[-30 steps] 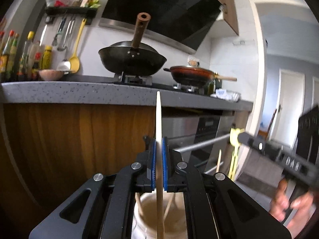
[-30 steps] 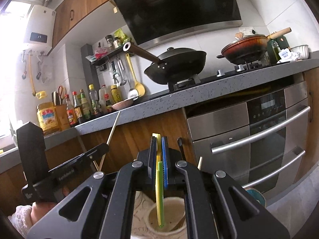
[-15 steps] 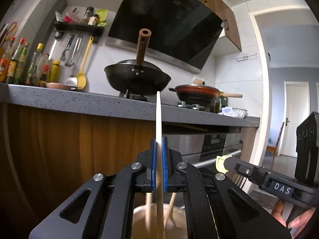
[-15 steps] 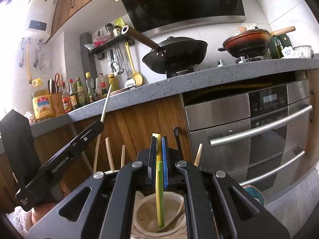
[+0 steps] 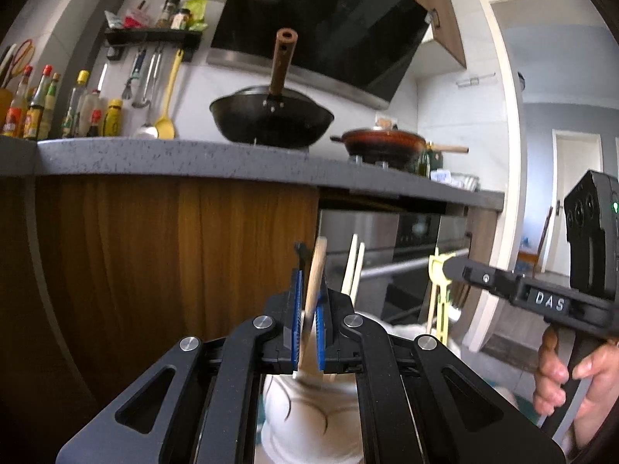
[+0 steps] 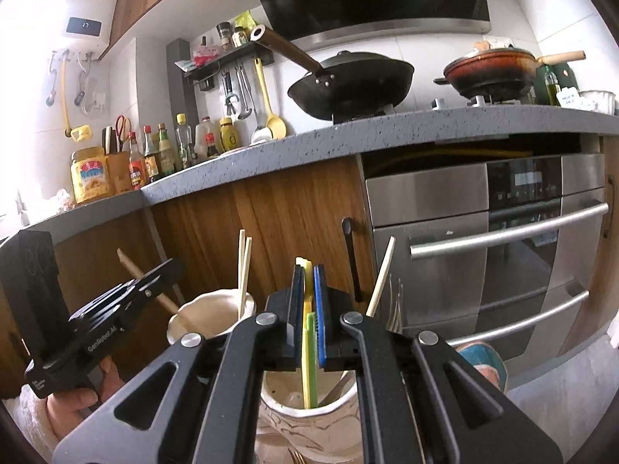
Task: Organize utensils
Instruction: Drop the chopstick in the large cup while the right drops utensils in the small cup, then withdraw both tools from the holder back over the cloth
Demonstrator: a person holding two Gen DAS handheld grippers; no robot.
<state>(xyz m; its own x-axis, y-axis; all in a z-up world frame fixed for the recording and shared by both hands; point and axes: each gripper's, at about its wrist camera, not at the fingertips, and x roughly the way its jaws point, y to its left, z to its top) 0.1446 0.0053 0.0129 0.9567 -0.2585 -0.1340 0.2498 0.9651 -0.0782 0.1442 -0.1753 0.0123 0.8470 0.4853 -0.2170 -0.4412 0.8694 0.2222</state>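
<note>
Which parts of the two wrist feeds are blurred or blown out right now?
Left wrist view: the wooden stick in the left gripper is motion-smeared, and the white holder below is soft. Right wrist view: window glare washes out the upper left around the water heater; the yellow-green utensil in the right gripper stays sharp. Fisheye bends the countertop.

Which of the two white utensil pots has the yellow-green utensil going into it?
The near pot, directly under the right gripper, with forks beside it. The other pot, further left, holds only wooden sticks.
</note>
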